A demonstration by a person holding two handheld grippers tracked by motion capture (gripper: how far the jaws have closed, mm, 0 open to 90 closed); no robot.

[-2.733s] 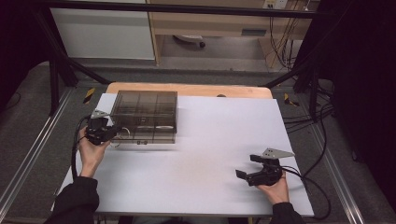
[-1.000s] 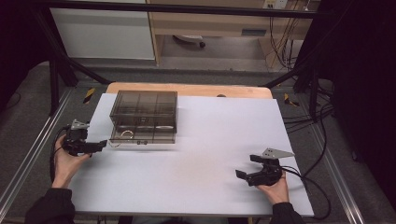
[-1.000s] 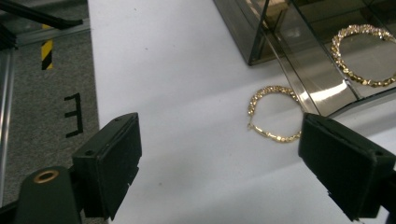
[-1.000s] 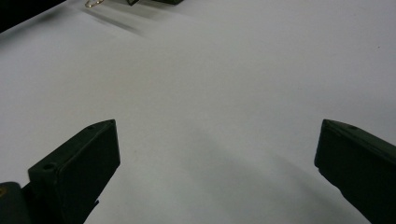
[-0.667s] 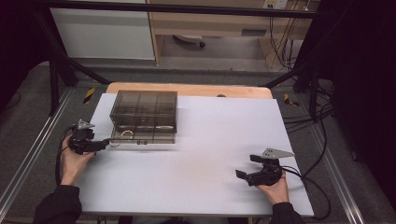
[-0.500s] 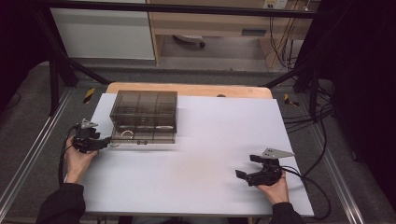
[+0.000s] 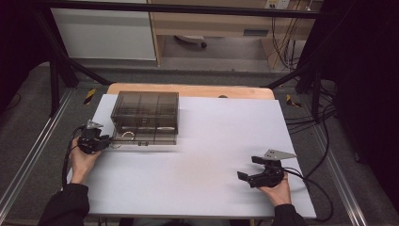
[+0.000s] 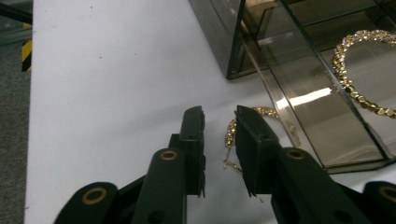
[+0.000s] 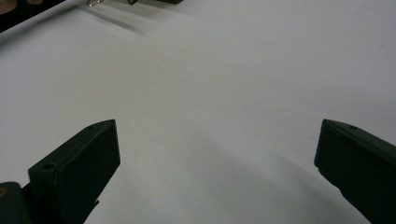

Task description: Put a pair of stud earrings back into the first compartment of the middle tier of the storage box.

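white table (image 7: 197, 160), grey floor (image 7: 28, 108), possibly carpet

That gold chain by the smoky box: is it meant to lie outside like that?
It looks out of place: one gold chain lies loose on the table against the box, while a bracelet sits inside.

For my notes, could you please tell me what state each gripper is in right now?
Left gripper: jaws just closing, a narrow gap left, gold chain between them, not clamped.
Right gripper: wide open, empty.
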